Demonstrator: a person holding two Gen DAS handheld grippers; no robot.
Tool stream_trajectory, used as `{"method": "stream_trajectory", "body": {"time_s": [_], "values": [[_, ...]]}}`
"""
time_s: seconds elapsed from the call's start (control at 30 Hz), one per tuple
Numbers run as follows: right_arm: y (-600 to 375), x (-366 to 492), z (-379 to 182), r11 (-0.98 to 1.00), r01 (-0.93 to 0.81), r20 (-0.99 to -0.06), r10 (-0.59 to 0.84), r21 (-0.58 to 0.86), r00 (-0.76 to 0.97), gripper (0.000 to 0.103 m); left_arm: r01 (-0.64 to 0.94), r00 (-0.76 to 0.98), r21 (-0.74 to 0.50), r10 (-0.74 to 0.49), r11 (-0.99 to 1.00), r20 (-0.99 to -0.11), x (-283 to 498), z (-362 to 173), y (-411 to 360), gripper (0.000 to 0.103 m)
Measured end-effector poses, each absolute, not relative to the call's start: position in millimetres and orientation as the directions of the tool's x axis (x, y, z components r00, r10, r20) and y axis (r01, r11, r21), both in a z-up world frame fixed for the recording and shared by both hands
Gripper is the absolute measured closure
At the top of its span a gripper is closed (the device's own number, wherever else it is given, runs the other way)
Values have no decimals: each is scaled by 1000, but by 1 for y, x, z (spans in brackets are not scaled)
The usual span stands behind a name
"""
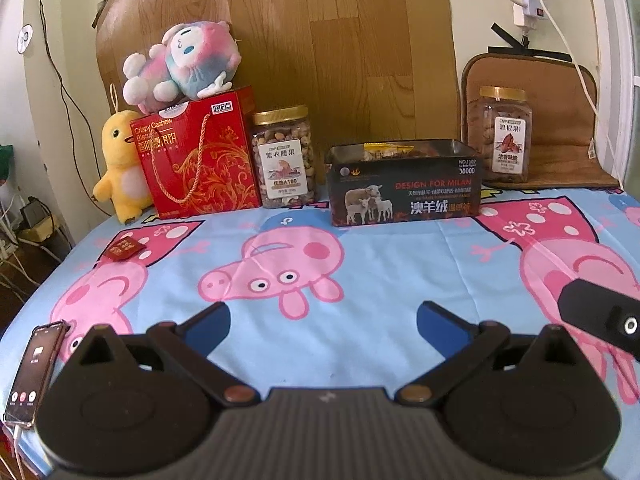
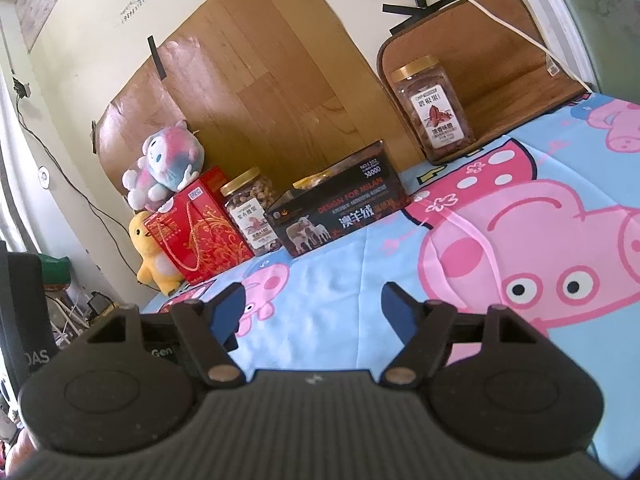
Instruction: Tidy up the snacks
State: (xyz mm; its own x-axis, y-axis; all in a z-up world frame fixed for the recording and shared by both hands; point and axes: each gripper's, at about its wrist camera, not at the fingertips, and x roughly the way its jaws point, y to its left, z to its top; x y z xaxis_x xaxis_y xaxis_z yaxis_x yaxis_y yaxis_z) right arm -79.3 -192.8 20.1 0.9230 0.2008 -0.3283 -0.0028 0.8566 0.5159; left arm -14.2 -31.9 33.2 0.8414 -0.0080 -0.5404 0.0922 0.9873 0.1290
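While both grippers hover over the pig-print cloth (image 1: 360,248) on the desk, neither holds anything: left gripper (image 1: 322,316) jaws spread wide, nothing between; right gripper (image 2: 314,304) likewise wide apart and empty. Snacks sit in a row at the far edge. Black open-top box (image 1: 404,188) stands centre, packets showing inside. Cashew jar (image 1: 285,160) with gold lid just left of it, beside the red gift bag (image 1: 196,160). Pecan jar (image 1: 502,136) stands apart on the right, on a brown mat (image 1: 560,120). One small red packet (image 1: 123,249) lies alone on the cloth at left. Phone (image 1: 34,372) at the near left edge
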Motion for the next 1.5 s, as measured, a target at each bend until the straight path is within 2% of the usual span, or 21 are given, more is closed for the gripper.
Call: {"method": "stream_trajectory", "body": {"time_s": [0.77, 1.5], "values": [[-190, -87, 23, 855, -15, -315, 206, 518, 927, 26, 70, 842, 139, 16, 988, -539, -17, 35, -31, 0], [-190, -89, 24, 854, -11, -312, 202, 520, 928, 26, 83, 817, 146, 17, 986, -576, -15, 32, -33, 0]]}}
